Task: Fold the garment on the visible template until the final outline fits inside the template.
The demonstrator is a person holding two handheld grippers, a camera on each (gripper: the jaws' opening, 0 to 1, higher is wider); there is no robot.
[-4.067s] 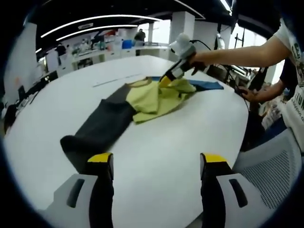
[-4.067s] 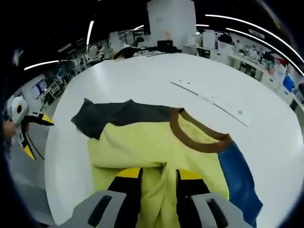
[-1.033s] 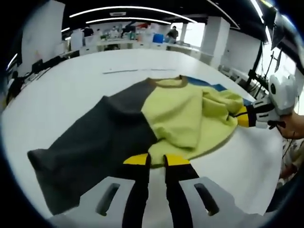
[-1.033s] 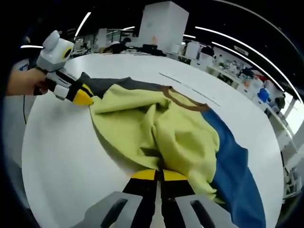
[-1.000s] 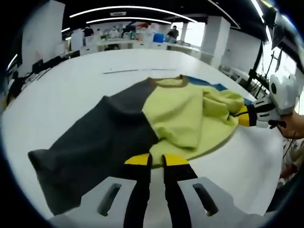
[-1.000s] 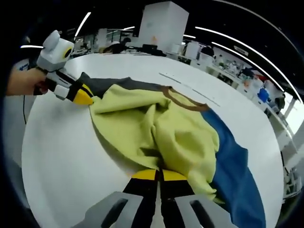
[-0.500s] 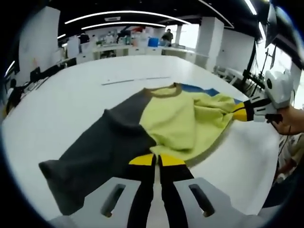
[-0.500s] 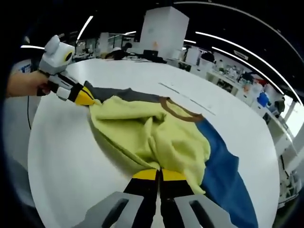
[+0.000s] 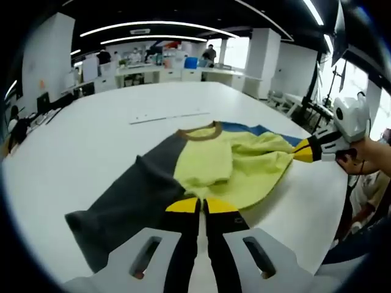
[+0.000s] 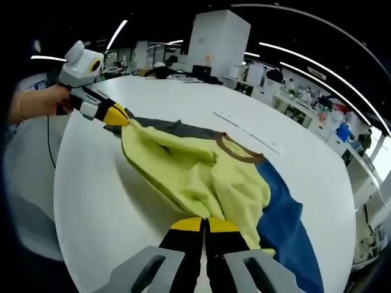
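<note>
Spreading across the middle of the round white table (image 9: 73, 128) lies the garment (image 9: 201, 168), a colour-blocked sweatshirt with a dark grey sleeve (image 9: 119, 210) reaching toward the near edge in the left gripper view, a yellow-green body, a brown collar (image 9: 198, 131) and a blue sleeve (image 10: 284, 229) on the far side. Both tools hold the yellow hem, lifted and drawn taut between them, which looks like the start of carrying the lower half up over the chest for a fold. The left gripper (image 9: 201, 206) has its jaws pressed together on the hem at the seam where grey meets yellow; the right gripper (image 10: 204, 226) likewise has its jaws closed on the hem at the yellow side, next to the blue sleeve. Each tool also appears in the other's view, held by a person's hand (image 10: 33, 101). I cannot make out any template outline under the cloth, so how well the fold would fit is hard to judge. A thin pale strip (image 9: 168, 116) lies on the table beyond the collar, well apart from the garment and not in the way. Desks and office clutter stand far behind the table edge; a sagging middle of the hem seems the likeliest trouble.
</note>
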